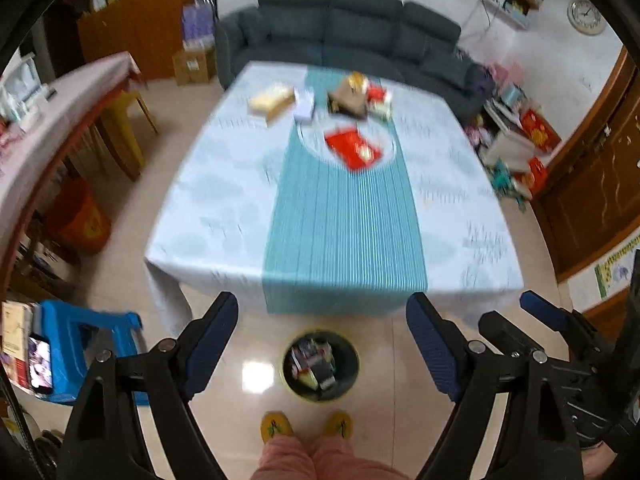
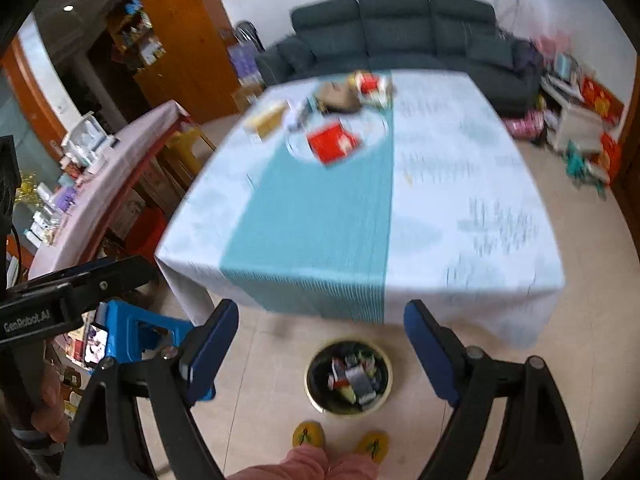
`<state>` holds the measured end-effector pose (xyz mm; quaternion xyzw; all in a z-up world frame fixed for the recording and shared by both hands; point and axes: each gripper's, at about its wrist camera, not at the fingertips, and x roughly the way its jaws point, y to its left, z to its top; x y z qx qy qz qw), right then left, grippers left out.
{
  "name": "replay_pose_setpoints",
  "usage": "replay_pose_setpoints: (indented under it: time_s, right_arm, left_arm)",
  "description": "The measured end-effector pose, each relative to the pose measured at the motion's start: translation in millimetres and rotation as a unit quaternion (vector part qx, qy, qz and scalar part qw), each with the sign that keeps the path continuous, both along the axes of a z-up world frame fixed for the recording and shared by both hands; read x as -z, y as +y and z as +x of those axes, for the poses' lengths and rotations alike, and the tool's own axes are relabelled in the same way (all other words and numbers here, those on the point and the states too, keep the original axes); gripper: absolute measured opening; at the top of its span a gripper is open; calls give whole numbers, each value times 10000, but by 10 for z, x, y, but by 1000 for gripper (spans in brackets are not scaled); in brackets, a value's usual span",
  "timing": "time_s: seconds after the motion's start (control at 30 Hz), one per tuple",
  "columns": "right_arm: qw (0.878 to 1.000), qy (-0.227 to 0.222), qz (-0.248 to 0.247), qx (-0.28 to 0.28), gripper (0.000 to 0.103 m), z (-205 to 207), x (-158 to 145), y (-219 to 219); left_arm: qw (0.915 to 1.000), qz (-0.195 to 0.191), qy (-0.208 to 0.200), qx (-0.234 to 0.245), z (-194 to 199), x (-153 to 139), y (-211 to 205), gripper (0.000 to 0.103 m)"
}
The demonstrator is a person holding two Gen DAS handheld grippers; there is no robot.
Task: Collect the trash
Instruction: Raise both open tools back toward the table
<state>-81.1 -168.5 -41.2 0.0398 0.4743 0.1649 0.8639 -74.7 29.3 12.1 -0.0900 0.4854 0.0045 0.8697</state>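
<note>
Living room with a cloth-covered table, a bin on the floor, both tongs hanging empty above it.

Left tongs (image 1: 322,344) are hanging spread wide with nothing between the blue pads, and right tongs (image 2: 320,350) are doing the same, both held above the tiled floor in front of the person's yellow slippers (image 1: 306,426). Directly beneath them a round black bin (image 2: 347,378) is sitting on the floor just off the near table edge, holding several wrappers and small boxes. Beyond it the table (image 1: 224,200) is carrying a teal striped runner (image 1: 344,232), and toward its far end a red packet (image 1: 352,146) is lying on a pale round plate (image 1: 312,140), with a tan box (image 1: 272,102), a small white box (image 1: 305,105) and a blurred heap of more packaging (image 1: 358,96) just behind it. A blue stool (image 1: 80,344) is standing to the left, and a dark sofa (image 1: 352,28) is sitting behind the table.
</note>
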Motion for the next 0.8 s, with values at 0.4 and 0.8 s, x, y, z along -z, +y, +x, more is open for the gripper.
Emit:
replay_pose_setpoints:
  time_s: [0.4,0.8]
  right_arm:
    - [9922,-1157,-148,-441,85,417,-913,193]
    - [9937,-923,-84,-633,85,1188,-804,408]
  left_arm:
    - [9951,666,-623,-385,247,-689,-96,85]
    - [9966,632,-513,-110,1088,-536,211,85]
